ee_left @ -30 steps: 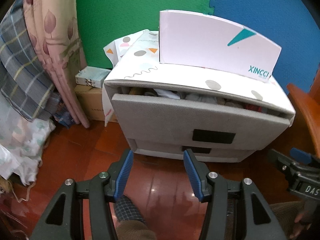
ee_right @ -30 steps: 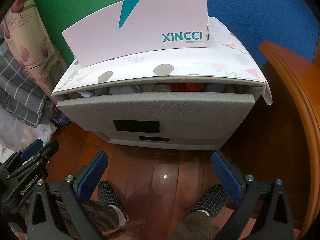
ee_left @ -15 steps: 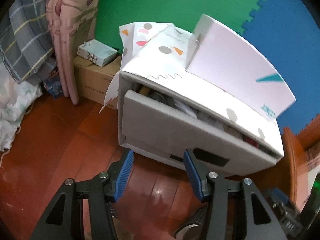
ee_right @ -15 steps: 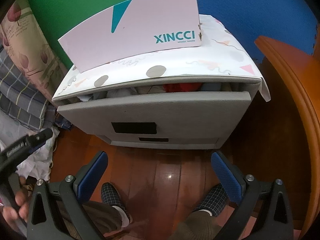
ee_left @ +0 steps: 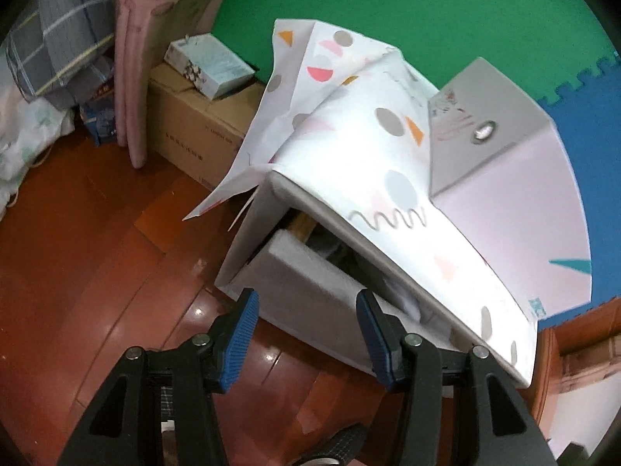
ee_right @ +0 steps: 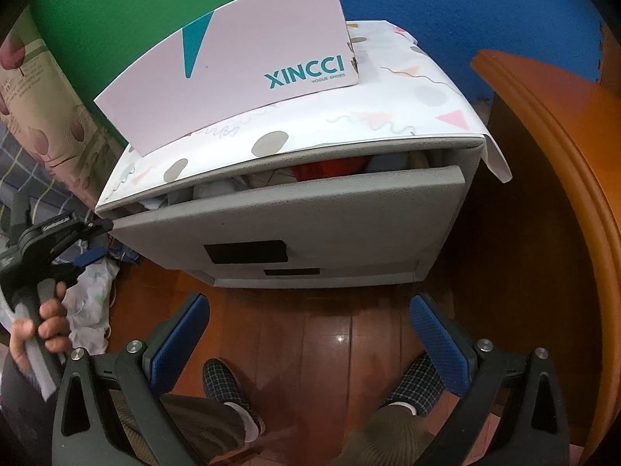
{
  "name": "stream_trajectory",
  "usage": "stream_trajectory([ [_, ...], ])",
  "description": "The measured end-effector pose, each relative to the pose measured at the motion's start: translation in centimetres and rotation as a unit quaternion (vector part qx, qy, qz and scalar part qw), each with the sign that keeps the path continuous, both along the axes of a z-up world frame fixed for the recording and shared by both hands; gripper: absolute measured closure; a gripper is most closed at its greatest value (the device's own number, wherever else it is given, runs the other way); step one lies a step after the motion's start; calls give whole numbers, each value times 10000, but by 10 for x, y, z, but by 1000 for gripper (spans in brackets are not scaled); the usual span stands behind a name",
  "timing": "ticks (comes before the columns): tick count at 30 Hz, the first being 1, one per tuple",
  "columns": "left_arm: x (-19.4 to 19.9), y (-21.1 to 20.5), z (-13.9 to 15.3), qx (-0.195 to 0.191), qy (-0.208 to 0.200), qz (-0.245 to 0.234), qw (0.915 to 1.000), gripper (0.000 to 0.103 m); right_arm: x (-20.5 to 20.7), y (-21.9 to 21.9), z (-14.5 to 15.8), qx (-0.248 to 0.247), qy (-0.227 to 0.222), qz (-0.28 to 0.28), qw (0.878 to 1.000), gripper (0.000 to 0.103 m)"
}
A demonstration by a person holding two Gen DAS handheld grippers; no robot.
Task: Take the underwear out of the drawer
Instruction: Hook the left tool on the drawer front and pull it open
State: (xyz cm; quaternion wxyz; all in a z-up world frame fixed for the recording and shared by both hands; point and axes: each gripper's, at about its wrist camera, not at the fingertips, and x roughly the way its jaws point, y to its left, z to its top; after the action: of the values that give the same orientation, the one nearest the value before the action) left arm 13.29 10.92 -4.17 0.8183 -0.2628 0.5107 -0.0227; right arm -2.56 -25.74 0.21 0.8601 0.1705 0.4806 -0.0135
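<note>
Here, your grey drawer [ee_right: 349, 209] sits ajar, crammed with clothes [ee_right: 330, 169].
Bare wooden floor [ee_right: 310, 322] lies before it; your right gripper [ee_right: 310, 334] gapes wide, your left gripper [ee_left: 306, 310] half-spread, both empty.

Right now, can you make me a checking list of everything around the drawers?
Surface: red-brown wooden floor, shiny.
Job's things: grey top drawer partly open, clothes packed inside; which piece is underwear cannot be told.
Clutter: pink shoe box on the patterned paper covering the cabinet; cardboard box beside it.
Grippers: left gripper open, empty, near the drawer's left corner; right gripper open, empty, over the floor.
Cables: nothing seen.
Surroundings: green and blue foam wall mats, folded bedding, orange wooden furniture.
</note>
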Motion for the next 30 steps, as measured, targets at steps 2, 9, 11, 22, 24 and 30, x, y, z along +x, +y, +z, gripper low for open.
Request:
stream_trajectory([
  [2, 5, 2, -8, -192, 67, 28, 9998, 49, 0, 0, 0, 14, 11, 5, 10000, 1],
  [9, 16, 6, -16, -373, 27, 126, 9992, 43, 2, 2, -1, 1, 53, 36, 10000, 1],
  [11, 14, 7, -18, -403, -52, 131, 9991, 39, 2, 2, -2, 2, 61, 29, 10000, 1],
  [22, 19, 10, -35, -92, -112, 303, 9994, 0, 4, 5, -3, -39, 120, 54, 9999, 1],
  [24, 22, 15, -39, -260, -9, 222, 9994, 0, 5, 6, -3, -59, 121, 49, 9999, 1],
  [30, 15, 11, -29, 299, 2, -132, 9995, 0, 4, 5, -2, -79, 113, 38, 9999, 1],
])
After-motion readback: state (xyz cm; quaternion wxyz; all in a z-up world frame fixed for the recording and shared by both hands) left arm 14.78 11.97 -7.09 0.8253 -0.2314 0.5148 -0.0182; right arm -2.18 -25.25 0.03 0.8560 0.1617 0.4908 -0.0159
